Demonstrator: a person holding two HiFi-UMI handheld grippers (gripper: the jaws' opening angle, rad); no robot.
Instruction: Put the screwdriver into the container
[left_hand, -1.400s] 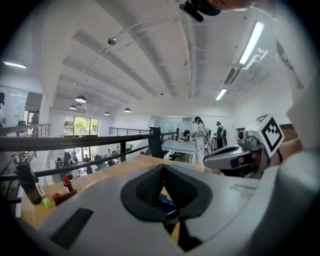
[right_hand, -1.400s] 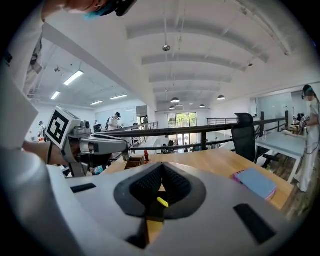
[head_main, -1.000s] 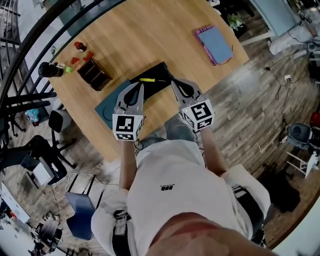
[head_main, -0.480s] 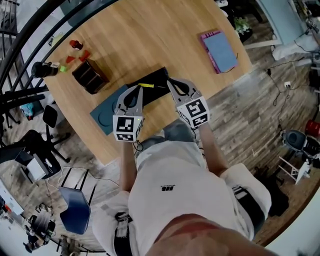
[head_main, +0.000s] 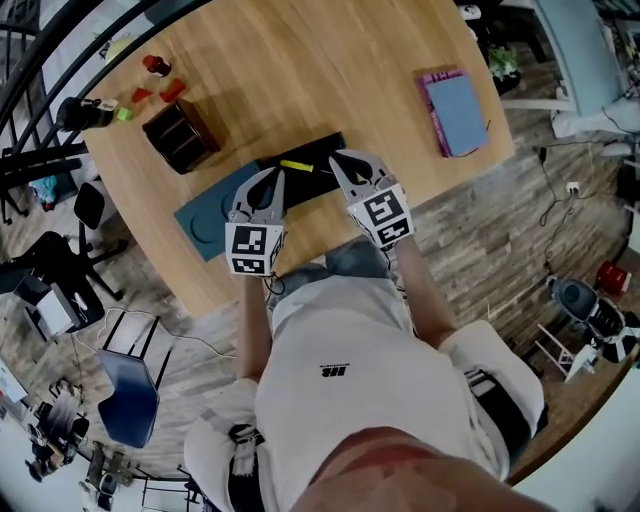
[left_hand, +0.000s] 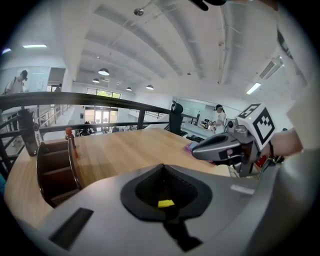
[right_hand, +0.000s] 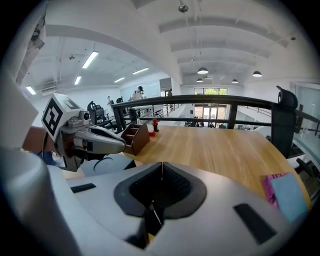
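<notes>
The screwdriver (head_main: 295, 165), with a yellow handle, lies on a black mat (head_main: 318, 150) on the wooden table. My left gripper (head_main: 276, 174) sits just left of it, jaws shut and empty. My right gripper (head_main: 336, 157) is just right of it, also shut and empty. In the left gripper view, a bit of the screwdriver's yellow handle (left_hand: 165, 203) shows through the hollow behind the left gripper (left_hand: 161, 166). The brown compartmented container (head_main: 180, 137) stands to the far left, apart from both grippers. The container (right_hand: 135, 138) also shows in the right gripper view, beyond the right gripper (right_hand: 161, 164).
A teal mat (head_main: 205, 215) lies under my left gripper near the table's front edge. A pink-and-blue book (head_main: 455, 98) lies at the far right. Small red items (head_main: 160, 92) and a dark bottle (head_main: 85, 112) sit beyond the container. A black railing (left_hand: 100, 100) borders the table's far side.
The head view has swung a little, shifting the table in the picture. Both grippers stay shut on either side of the screwdriver, which has not moved on the mat.
</notes>
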